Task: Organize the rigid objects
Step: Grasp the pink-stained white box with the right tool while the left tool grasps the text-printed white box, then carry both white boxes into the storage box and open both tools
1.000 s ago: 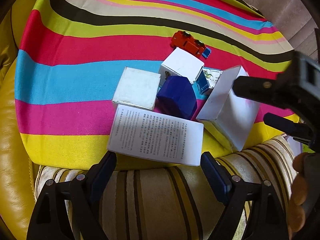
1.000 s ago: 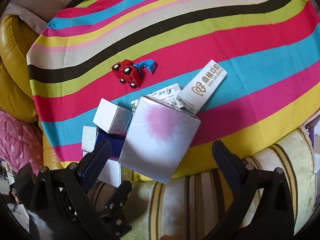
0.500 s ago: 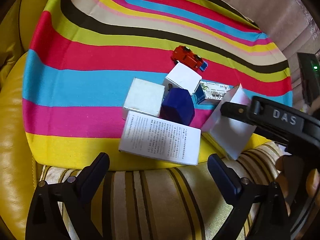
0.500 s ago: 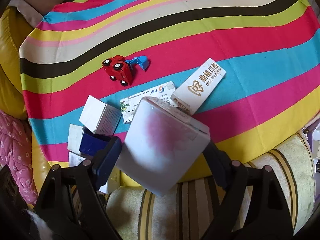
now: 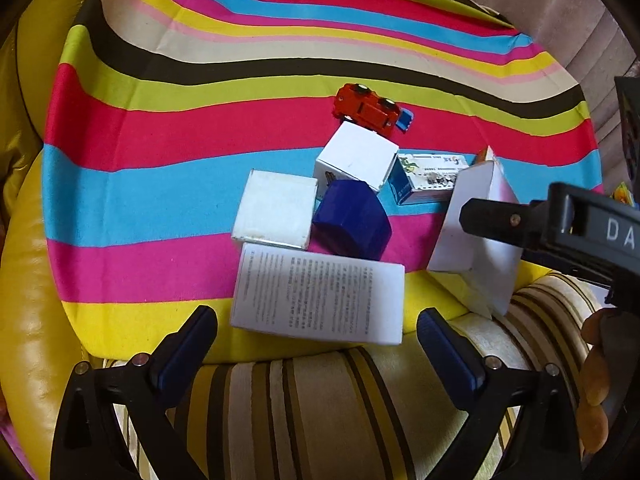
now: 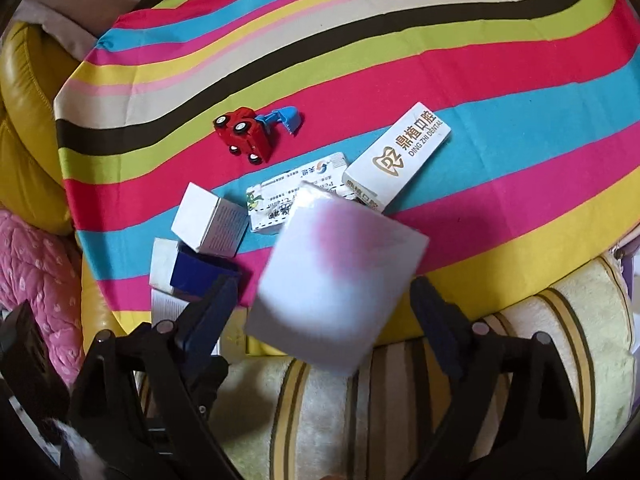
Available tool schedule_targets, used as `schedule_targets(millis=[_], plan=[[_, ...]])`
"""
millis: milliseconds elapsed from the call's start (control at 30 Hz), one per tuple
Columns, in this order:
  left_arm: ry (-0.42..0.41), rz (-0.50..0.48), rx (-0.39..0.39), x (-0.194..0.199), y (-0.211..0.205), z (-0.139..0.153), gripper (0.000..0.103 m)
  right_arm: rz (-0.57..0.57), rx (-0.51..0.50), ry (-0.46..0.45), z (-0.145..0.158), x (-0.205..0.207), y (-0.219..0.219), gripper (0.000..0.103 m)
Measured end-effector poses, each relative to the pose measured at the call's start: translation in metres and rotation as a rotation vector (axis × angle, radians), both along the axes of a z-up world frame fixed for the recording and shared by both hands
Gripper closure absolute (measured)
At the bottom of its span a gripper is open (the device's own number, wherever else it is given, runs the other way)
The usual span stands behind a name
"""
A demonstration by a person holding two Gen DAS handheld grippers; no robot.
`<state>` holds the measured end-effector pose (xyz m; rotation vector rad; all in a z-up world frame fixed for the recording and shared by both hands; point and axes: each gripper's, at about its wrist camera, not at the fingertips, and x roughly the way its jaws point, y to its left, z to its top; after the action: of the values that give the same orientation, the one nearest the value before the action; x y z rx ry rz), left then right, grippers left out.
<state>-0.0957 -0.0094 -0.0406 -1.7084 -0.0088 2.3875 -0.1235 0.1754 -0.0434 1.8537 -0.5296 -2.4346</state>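
Striped cloth point(image 5: 160, 136) is covering a yellow sofa, carrying clustered boxes. Beside the blue box point(image 5: 352, 220), the right claw point(image 6: 320, 312) is standing apart around a tilted white box point(image 6: 340, 272), blurring and hiding neighbours; contact is unclear. The left claw point(image 5: 316, 344) is hanging apart, empty, below the printed box point(image 5: 320, 292).

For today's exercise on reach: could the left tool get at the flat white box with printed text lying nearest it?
Probably yes. The left tool stands open, and the flat white box with printed text lies just ahead between its fingers, nothing on top. The dark blue box sits only at its far edge.
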Motion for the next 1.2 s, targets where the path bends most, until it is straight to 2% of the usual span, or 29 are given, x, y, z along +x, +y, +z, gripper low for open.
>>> schedule_targets(millis=[233, 400, 567, 667, 733, 767, 1000, 1200], plan=[[-0.008, -0.017, -0.035, -0.004, 0.006, -0.005, 0.002, -0.103, 0.039, -0.029, -0.002, 0.005, 0.009, 0.007], [-0.010, -0.025, -0.065, -0.006, 0.010, -0.009, 0.002, -0.115, 0.031, -0.051, -0.009, 0.000, 0.005, 0.006], [-0.018, -0.039, -0.065, -0.006, 0.012, -0.011, 0.015, -0.147, 0.043, -0.044, -0.011, -0.005, 0.003, 0.006], [-0.016, -0.035, -0.055, -0.006, 0.011, -0.010, 0.015, -0.149, 0.054, -0.032, -0.012, -0.006, 0.001, 0.007], [-0.013, -0.037, -0.053, -0.005, 0.011, -0.009, 0.016, -0.142, 0.071, -0.038, -0.014, -0.005, 0.001, 0.018], [-0.011, -0.038, -0.052, -0.004, 0.013, -0.009, 0.016, -0.137, 0.059, -0.047, -0.015, -0.005, 0.000, 0.020], [0.007, -0.023, -0.012, 0.006, 0.009, 0.002, 0.016, -0.103, 0.050, -0.017, -0.003, 0.005, 0.000, 0.023], [0.030, -0.004, 0.014, 0.008, 0.007, 0.008, 0.016, -0.073, 0.062, 0.046, 0.017, 0.017, 0.002, 0.024]])
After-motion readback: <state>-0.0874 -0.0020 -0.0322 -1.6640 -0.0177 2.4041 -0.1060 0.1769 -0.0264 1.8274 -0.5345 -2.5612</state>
